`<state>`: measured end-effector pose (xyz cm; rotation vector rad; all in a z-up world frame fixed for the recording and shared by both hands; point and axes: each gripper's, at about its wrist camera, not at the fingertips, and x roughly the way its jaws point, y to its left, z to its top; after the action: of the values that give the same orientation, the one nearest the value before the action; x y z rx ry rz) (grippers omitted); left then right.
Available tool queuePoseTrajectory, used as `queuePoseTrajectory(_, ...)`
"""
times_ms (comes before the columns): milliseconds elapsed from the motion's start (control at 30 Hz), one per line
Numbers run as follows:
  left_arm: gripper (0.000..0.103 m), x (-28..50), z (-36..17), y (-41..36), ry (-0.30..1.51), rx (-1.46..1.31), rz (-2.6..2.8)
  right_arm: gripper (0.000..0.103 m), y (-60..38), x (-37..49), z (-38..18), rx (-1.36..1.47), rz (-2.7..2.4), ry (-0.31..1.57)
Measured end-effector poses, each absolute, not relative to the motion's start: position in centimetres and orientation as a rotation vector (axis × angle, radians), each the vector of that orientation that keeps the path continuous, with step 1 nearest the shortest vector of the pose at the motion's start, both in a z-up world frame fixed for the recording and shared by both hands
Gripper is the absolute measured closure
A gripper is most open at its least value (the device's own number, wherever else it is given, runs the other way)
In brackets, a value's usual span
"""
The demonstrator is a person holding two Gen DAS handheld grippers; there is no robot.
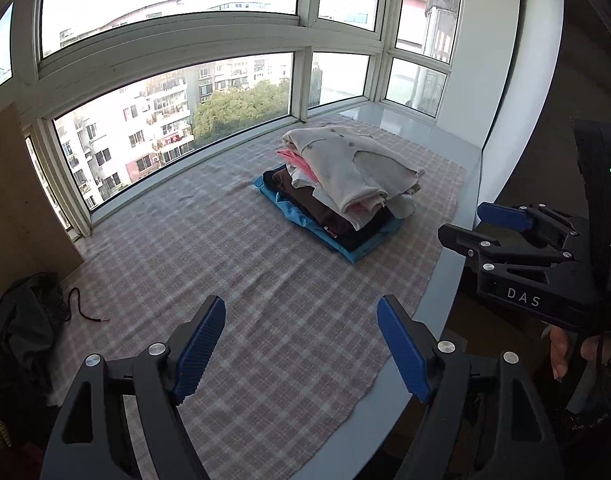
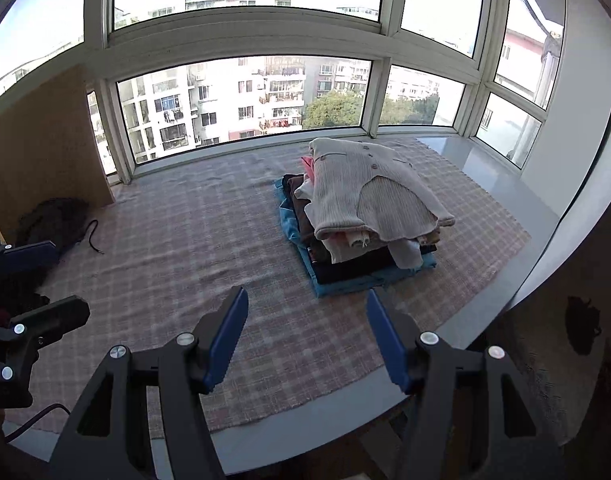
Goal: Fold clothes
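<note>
A pile of folded clothes (image 1: pixel 337 192) is sitting on a checked cloth (image 1: pixel 225 264), and the cloth is lying flat on a pale window ledge (image 1: pixel 449 152). The pile is resting near the far side of the cloth, close to the big window (image 1: pixel 173 120). A cream knitted sweater (image 2: pixel 369 192) is lying on top of the pile, with pink, white and brown things under it, and a blue garment (image 1: pixel 301 216) is sticking out at the bottom. The left gripper (image 1: pixel 301 344) is hanging over the near edge of the cloth, well apart from the pile, and its two blue fingers are standing wide apart with nothing between them. The right gripper (image 2: pixel 307 336) is hanging over the near edge of the cloth too, nearer the pile, and its jaws are also spread wide and holding nothing. At the left end of the cloth a dark heap (image 1: pixel 21 332) is lying, maybe a bag or more clothes, but it is too dim to tell. A thin dark cord (image 1: pixel 81 308) is curling on the cloth beside that heap.
</note>
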<state>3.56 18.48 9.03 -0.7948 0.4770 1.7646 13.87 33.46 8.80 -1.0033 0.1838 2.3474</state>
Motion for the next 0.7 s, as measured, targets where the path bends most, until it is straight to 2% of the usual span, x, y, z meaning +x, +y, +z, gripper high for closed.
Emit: queuePoseTrajectory(700,0.025,5.4,9.3,15.1,0.525,-0.742,1.750,0.042,30.1,14.5,7.9,-1.029,2.321,0.204)
